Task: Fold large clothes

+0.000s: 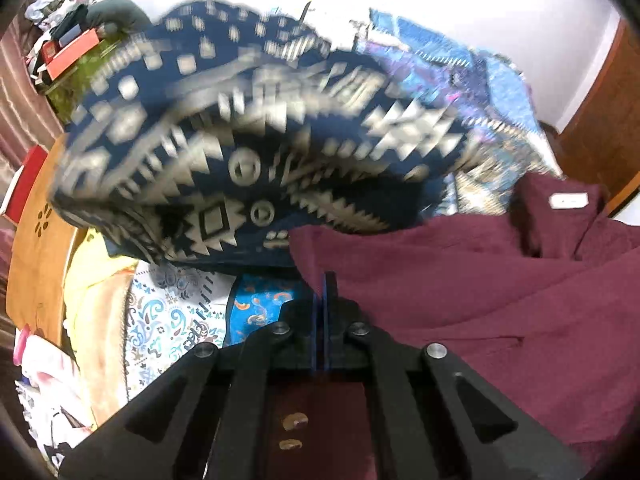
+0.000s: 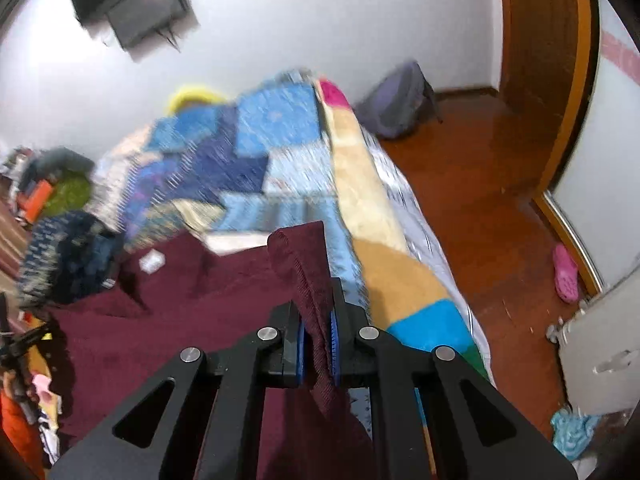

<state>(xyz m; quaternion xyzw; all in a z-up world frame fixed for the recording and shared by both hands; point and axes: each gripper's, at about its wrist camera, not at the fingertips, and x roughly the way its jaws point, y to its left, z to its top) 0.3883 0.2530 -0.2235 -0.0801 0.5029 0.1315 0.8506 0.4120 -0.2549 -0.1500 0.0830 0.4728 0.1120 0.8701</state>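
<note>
Both hand-held grippers, left (image 1: pixel 325 300) and right (image 2: pixel 318 340), pinch the maroon shirt (image 1: pixel 480 288) (jaws clenched) over the bed (image 2: pixel 400 280).

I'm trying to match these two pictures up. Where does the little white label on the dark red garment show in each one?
Left wrist view: the white label sits at upper right, on the collar of the dark red garment.
Right wrist view: the white label is left of centre, near the garment's far edge.
Shared landmark: the navy patterned cloth heaped beside the garment.
</note>
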